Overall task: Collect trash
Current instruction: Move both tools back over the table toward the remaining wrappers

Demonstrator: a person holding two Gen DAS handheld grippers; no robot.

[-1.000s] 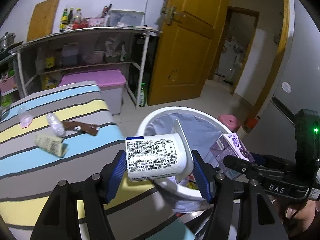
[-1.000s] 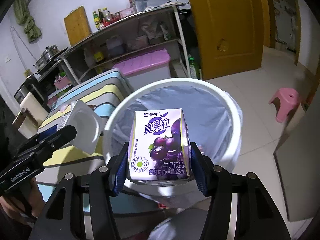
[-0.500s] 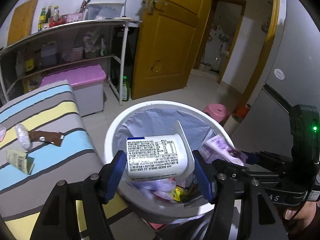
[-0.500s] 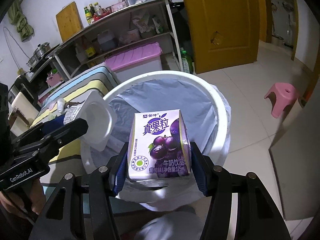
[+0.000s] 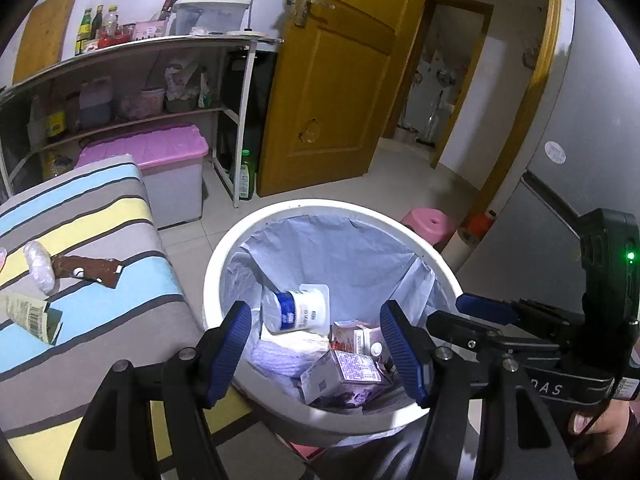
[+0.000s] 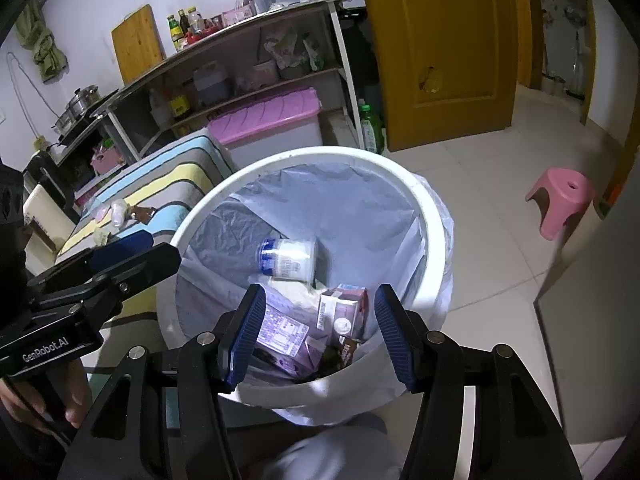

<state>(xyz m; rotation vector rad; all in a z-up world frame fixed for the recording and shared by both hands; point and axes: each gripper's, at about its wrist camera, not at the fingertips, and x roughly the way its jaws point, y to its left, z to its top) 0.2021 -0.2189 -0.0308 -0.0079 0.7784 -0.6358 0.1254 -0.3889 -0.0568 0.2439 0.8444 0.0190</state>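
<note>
Left gripper (image 5: 316, 346) and right gripper (image 6: 320, 332) are spread wide, nothing held. Yogurt cup (image 5: 294, 310) and purple carton (image 5: 340, 376) are seen inside the bin (image 5: 224, 256), frame centre.

Bin mouth (image 5: 224, 248) wide open, liner (image 5: 340, 248) pressed to the walls; upper half free. Bottom crowded: yogurt cup (image 5: 296, 312), purple cartons (image 5: 340, 372). Striped table (image 5: 120, 320) crowds bin's left side. Right: bare floor, pink stool (image 6: 560, 196) well apart.
</note>
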